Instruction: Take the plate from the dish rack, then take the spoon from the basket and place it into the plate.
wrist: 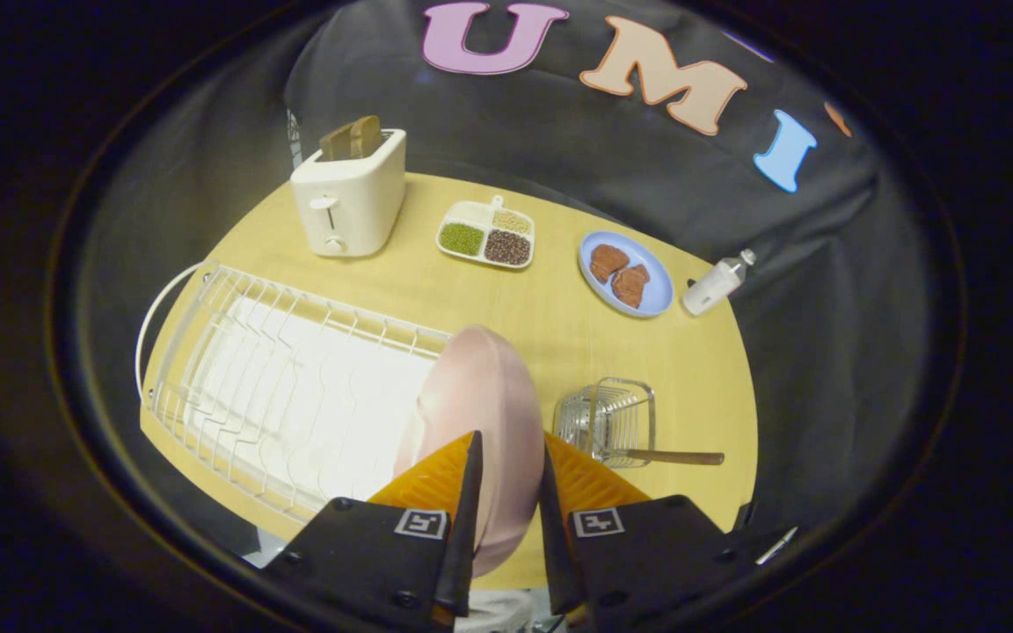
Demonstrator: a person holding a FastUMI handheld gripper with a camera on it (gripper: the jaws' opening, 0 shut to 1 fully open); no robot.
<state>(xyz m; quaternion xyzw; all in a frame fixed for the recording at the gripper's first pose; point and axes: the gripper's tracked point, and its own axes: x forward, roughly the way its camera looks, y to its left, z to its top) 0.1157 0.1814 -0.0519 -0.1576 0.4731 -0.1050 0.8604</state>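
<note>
Both fingers of the hand-held gripper press on the rim of the pink plate, which stands on edge between them, so the grip is closed on the plate; the plate sits at the right end of the white wire dish rack, which stretches away to the left on the wooden desk; just right of the fingers stands a small wire basket with the spoon lying in it, its wooden handle poking out to the right; farther off, a white toaster holds two slices of bread at the far left; right of it is a divided tray of grains; further right a blue plate carries two brown pieces; a small white bottle lies at the desk's right edge.
</note>
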